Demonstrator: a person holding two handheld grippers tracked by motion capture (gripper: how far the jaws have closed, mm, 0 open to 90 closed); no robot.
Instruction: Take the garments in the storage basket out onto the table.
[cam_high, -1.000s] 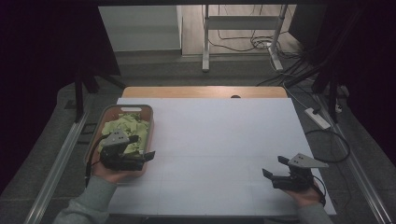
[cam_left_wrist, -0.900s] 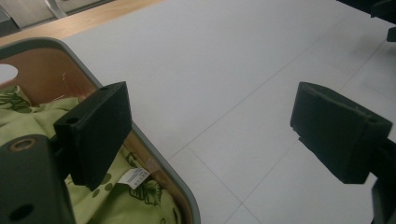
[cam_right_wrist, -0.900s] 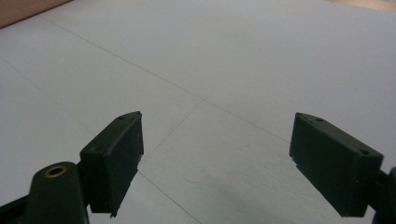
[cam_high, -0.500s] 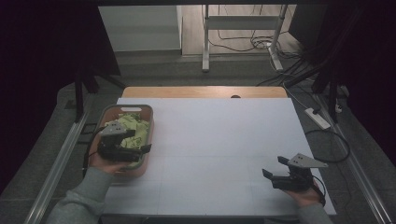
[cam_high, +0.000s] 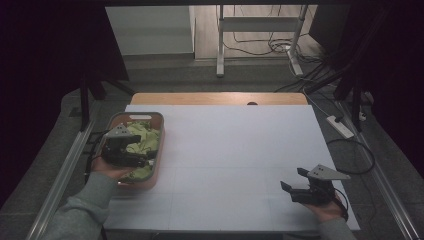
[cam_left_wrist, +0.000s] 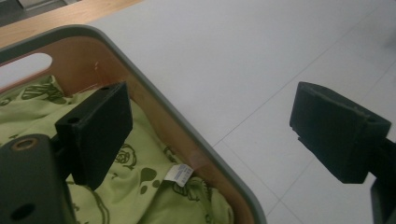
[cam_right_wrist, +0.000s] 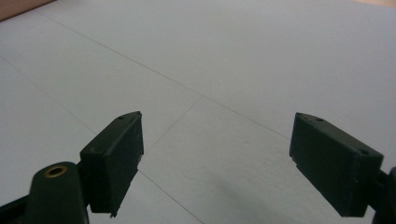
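Left gripper (cam_high: 150, 161) hangs over the basket at mid-left of the high view, jaws spread wide w/ nothing between them; in the left gripper view (cam_left_wrist: 210, 135) one jaw sits above the green cloth (cam_left_wrist: 140, 186), the other out past the rim over bare table. Cloth is light green w/ a darker leaf-type print, crumpled, lying inside the basket (cam_high: 159, 150); a small white tag (cam_left_wrist: 180, 173) shows on it just beside the near wall. Can't tell if the lower jaw touches the fabric. Basket has a grey rim & orange-brown inner wall (cam_left_wrist: 154, 116), w/ a handle slot (cam_left_wrist: 23, 67) at upper left of the left gripper view. It stands on the white table (cam_high: 235, 150) near the table's left edge. Left hand (cam_high: 111, 169) and grey sleeve (cam_high: 80, 210) come in from the lower left. Right gripper (cam_high: 291, 179) is well apart at lower right of the high view, held by the right hand (cam_high: 325, 207) low over the table; its jaws are also spread & hold nothing, w/ plain white surface between them in the right gripper view (cam_right_wrist: 215, 158). Wooden strip (cam_high: 220, 98) runs along the table's far edge; cables (cam_high: 265, 45) lie on the floor beyond.
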